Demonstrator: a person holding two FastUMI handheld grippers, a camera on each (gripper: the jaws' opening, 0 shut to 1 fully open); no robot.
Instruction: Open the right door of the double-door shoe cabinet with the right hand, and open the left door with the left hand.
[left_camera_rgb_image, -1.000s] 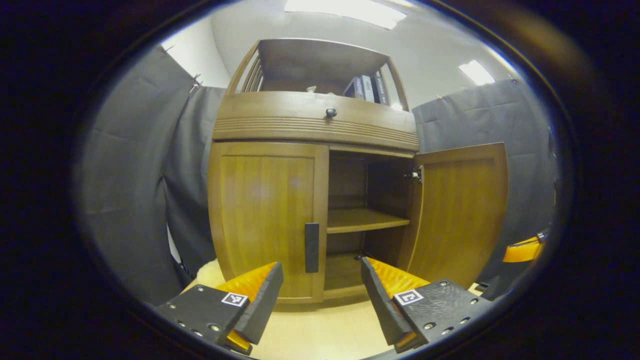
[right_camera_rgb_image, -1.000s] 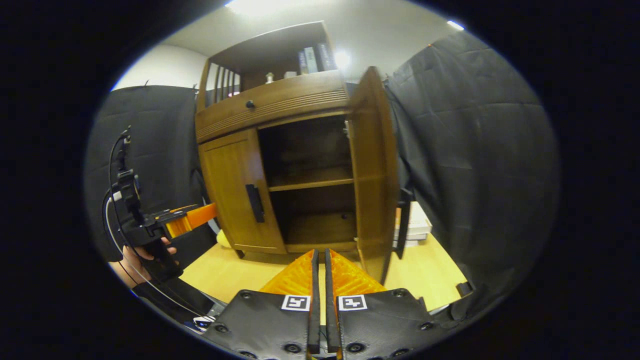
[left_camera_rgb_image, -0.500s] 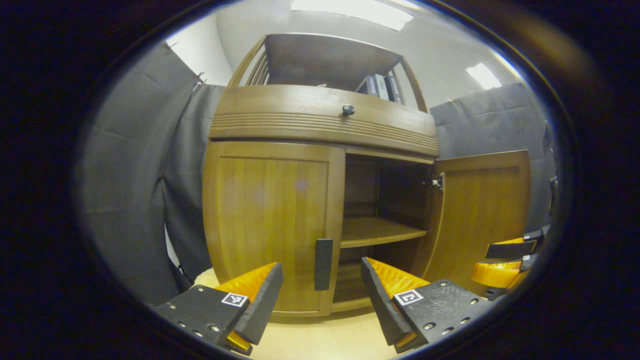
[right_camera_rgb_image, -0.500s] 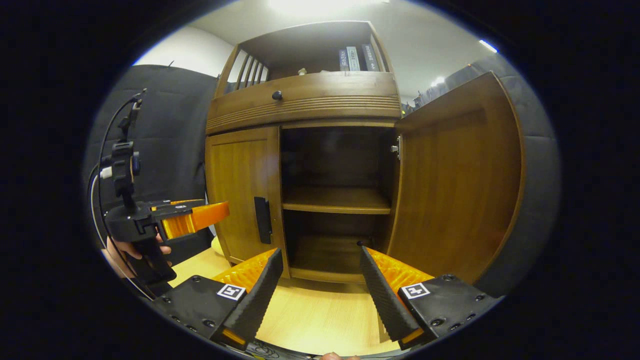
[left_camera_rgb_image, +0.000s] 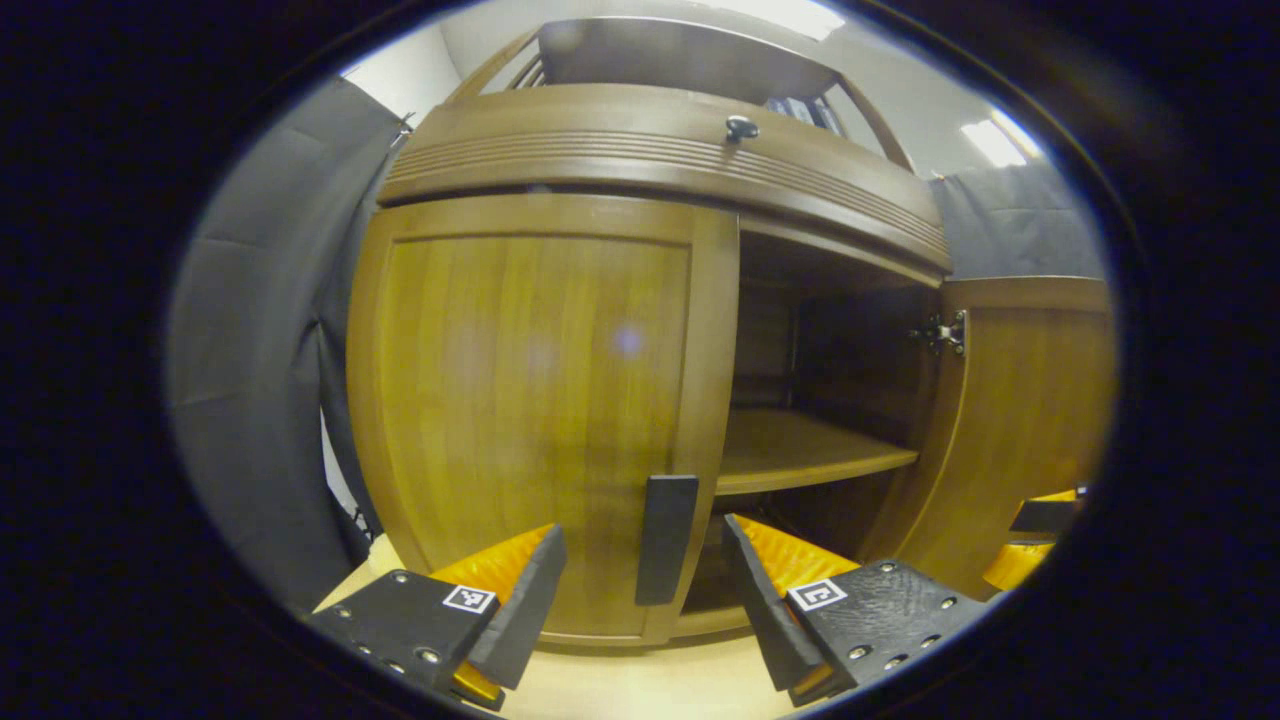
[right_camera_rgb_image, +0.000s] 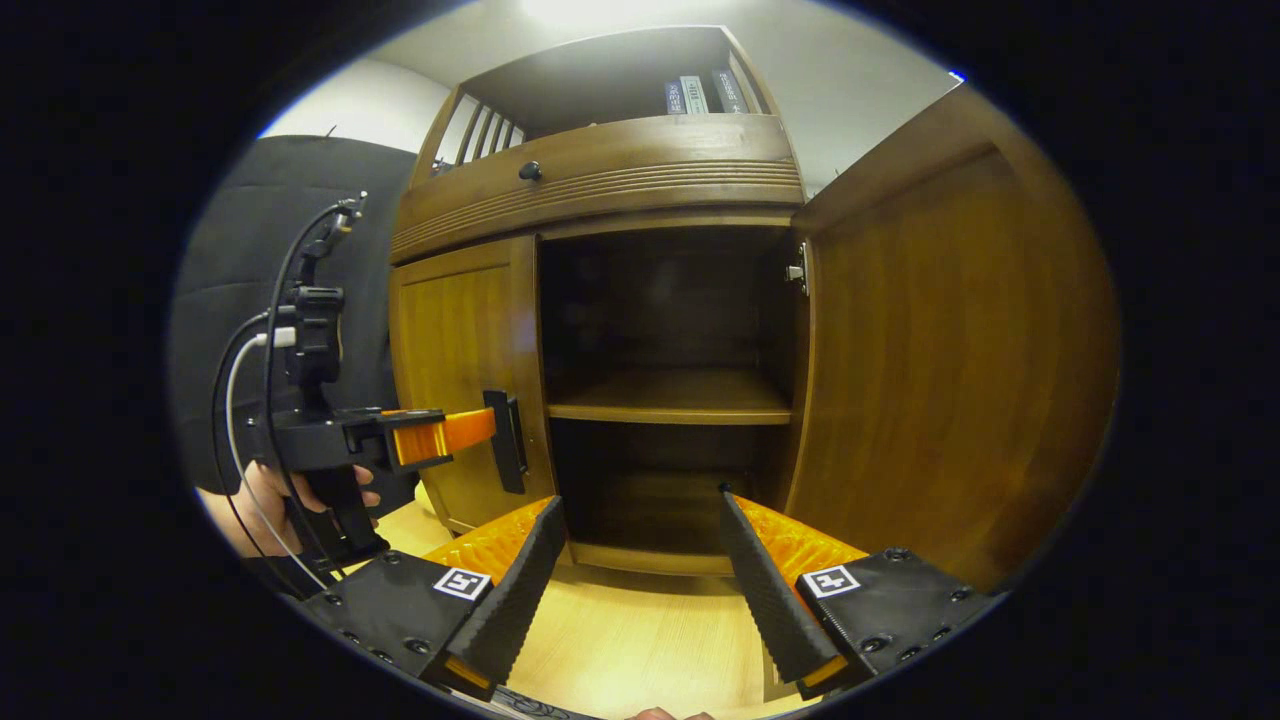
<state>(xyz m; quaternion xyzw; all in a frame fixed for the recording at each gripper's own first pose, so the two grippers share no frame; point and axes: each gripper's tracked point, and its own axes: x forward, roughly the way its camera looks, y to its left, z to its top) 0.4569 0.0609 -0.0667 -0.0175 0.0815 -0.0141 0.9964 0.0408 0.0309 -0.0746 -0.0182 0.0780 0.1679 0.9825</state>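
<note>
Closer than a second ago, the left gripper (left_camera_rgb_image: 640, 590) has been brought up to the left door (left_camera_rgb_image: 530, 400) of the shoe cabinet (right_camera_rgb_image: 600, 170), its fingers spread wide and nothing held between them. The door's dark handle (left_camera_rgb_image: 667, 538) is seen standing upright in the gap between the fingertips, untouched as far as can be told. In the right gripper view, the left gripper (right_camera_rgb_image: 470, 432) is held in a hand (right_camera_rgb_image: 255, 500) with its tips just beside the handle (right_camera_rgb_image: 505, 440). The right gripper (right_camera_rgb_image: 640, 590), clenched a second ago, is now spread and empty, pointed at the open compartment. The right door (right_camera_rgb_image: 940, 370) is swung fully open; the left door is shut. A bare inner shelf (right_camera_rgb_image: 670, 398) is seen in the compartment. The cabinet is set on a pale wooden floor (right_camera_rgb_image: 640, 650), with books (right_camera_rgb_image: 695, 95) lined on its top shelf and a knob (right_camera_rgb_image: 530, 171) on its drawer front.
</note>
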